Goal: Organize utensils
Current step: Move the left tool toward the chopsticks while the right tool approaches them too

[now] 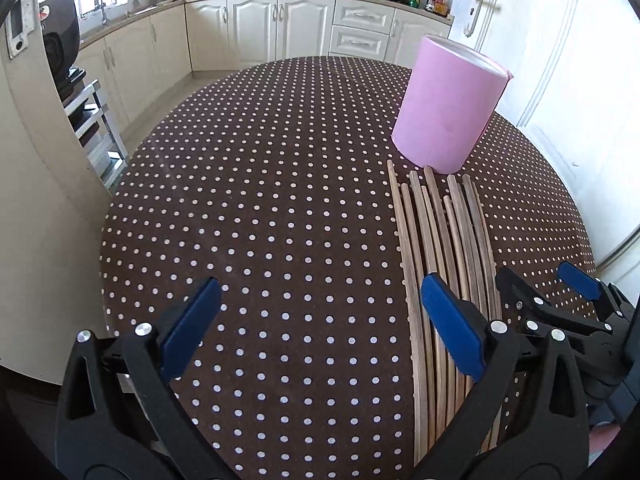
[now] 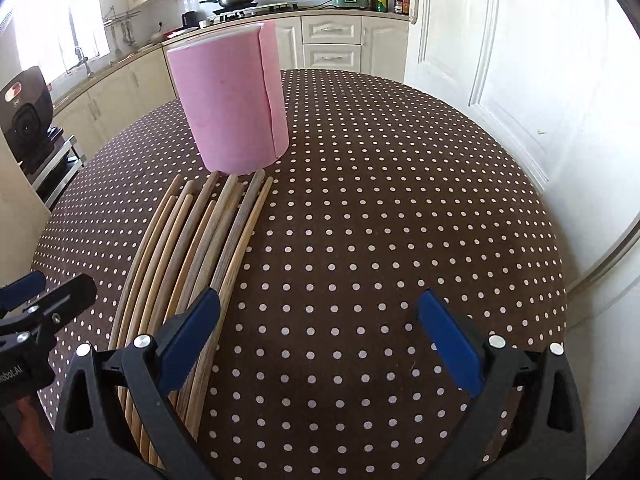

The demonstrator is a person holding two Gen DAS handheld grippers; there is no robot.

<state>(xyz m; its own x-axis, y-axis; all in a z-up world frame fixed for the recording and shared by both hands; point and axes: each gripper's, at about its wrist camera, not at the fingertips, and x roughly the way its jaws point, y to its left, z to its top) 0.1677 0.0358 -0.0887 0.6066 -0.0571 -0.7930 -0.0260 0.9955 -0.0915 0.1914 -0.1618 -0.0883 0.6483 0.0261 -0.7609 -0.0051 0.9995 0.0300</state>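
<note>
Several wooden chopsticks [image 1: 440, 248] lie side by side on the brown polka-dot table [image 1: 260, 200], their far tips just short of an upright pink cylinder holder [image 1: 448, 108]. My left gripper [image 1: 320, 312] is open and empty; its right finger hangs over the near part of the chopsticks. In the right wrist view the chopsticks [image 2: 208, 240] run from the pink holder [image 2: 234, 100] toward my open, empty right gripper [image 2: 320, 320], whose left finger is over them. Each gripper shows at the edge of the other's view.
The table [image 2: 380, 200] is round with edges falling off on all sides. Kitchen cabinets [image 1: 260, 28] and a stove with a wok stand behind. A white door [image 2: 500, 60] is to the right, a shelf with a black appliance [image 1: 60, 40] to the left.
</note>
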